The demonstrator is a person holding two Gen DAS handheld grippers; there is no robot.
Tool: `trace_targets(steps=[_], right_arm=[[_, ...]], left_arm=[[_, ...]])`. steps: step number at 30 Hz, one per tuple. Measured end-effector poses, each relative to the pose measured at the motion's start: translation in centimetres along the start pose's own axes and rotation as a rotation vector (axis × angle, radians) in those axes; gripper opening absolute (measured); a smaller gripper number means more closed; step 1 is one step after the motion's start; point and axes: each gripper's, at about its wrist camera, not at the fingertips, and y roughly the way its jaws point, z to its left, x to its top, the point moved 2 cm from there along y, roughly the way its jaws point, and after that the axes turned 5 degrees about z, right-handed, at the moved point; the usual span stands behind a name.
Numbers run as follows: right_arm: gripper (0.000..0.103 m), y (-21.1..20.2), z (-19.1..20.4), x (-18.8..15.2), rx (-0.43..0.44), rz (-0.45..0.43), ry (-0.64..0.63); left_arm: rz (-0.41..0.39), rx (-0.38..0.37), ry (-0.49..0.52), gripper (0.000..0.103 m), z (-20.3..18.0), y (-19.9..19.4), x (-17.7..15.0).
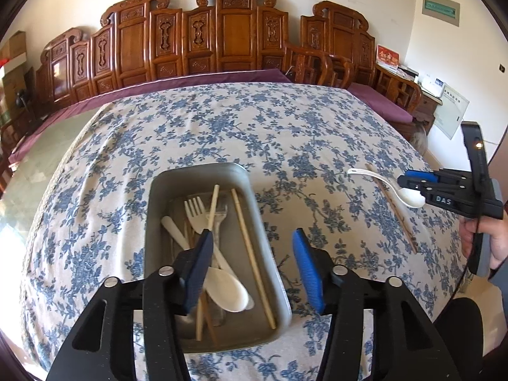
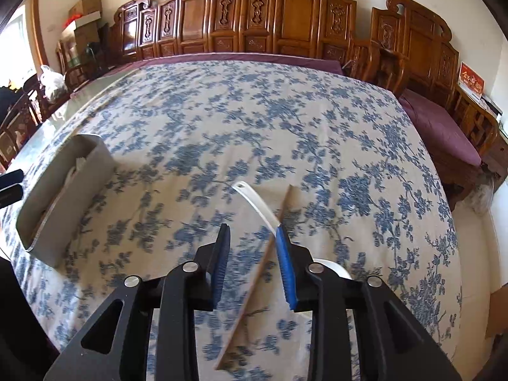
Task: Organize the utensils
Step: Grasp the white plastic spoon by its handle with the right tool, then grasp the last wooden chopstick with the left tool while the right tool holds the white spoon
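Note:
A grey metal tray (image 1: pixel 158 190) sits on the flowered cloth and holds a white fork (image 1: pixel 197 209), a white spoon (image 1: pixel 225 289) and several chopsticks. My left gripper (image 1: pixel 252 235) hangs open just above the tray, with nothing between its pads. To the right on the cloth lie a white spoon (image 1: pixel 409 197) and a brown chopstick (image 1: pixel 390 206). My right gripper (image 2: pixel 252 228) is open low over them. The chopstick (image 2: pixel 254 289) runs under the gap between its fingers, and the spoon handle (image 2: pixel 254 200) passes by the right finger. The tray (image 2: pixel 63 197) is far to its left.
A blue-flowered tablecloth (image 1: pixel 254 120) covers the table. Behind it stands a carved wooden bench (image 1: pixel 222 38) with a purple cushion. A person's hand (image 1: pixel 495 241) holds the right gripper's handle. Cardboard boxes (image 2: pixel 85 16) are stacked at the far left.

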Motion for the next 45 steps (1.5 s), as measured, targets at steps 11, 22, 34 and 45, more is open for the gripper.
trace_targets(steps=[11,22,34,45], right_arm=[[0.036,3.9,-2.5,0.0,-0.026,0.078,-0.015],[0.013,5.5,-3.6,-0.2,-0.027,0.159,-0.002],[0.008,-0.1,-5.5,-4.9,0.022,0.119,0.063],[0.008,-2.6,-7.2,-7.0,0.039,0.072,0.145]], left_arm=[[0.011,0.006,0.034,0.054,-3.3,0.3,0.1],[0.037,-0.008,0.109,0.054,-8.2,1.0,0.2],[0.083,-0.051,0.161,0.054,-13.9,3.5,0.3],[0.127,-0.071,0.175,0.054,-17.9,7.1,0.9]])
